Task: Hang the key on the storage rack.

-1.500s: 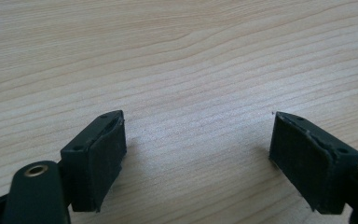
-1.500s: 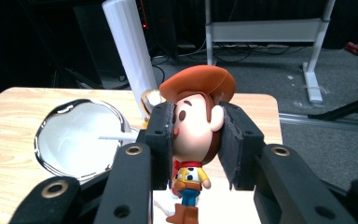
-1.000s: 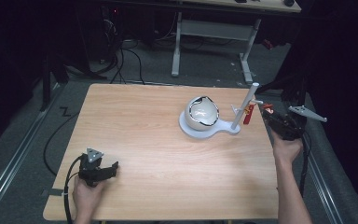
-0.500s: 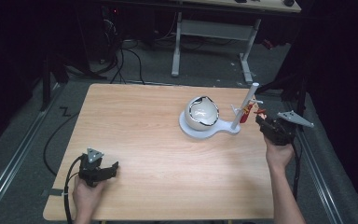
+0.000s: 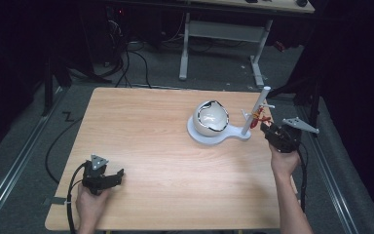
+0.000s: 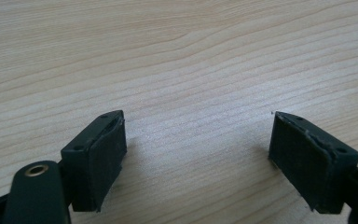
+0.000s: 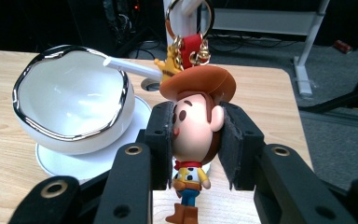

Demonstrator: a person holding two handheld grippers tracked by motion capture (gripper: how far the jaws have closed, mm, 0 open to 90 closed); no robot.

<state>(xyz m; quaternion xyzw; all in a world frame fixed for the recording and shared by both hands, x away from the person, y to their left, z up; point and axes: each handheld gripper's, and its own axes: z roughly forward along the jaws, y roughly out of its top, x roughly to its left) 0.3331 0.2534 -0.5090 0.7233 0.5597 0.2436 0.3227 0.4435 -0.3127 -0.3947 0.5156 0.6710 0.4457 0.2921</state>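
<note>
One white bowl (image 7: pixel 72 109), visibly hollow inside

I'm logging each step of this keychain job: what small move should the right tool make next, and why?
Probably lift the cowboy figure keychain slightly and slide its ring along the white peg, whichever way the job runs. The right tool is shut on the figure's head beside the stand; the ring seems looped near the stand's pegs.

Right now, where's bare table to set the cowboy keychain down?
Bare wood runs across the table from the left edge to the white bowl, and along the near edge between the left gripper and the right forearm. It is crowded at the far right: the bowl's stand, the cowboy keychain and the right gripper.
</note>
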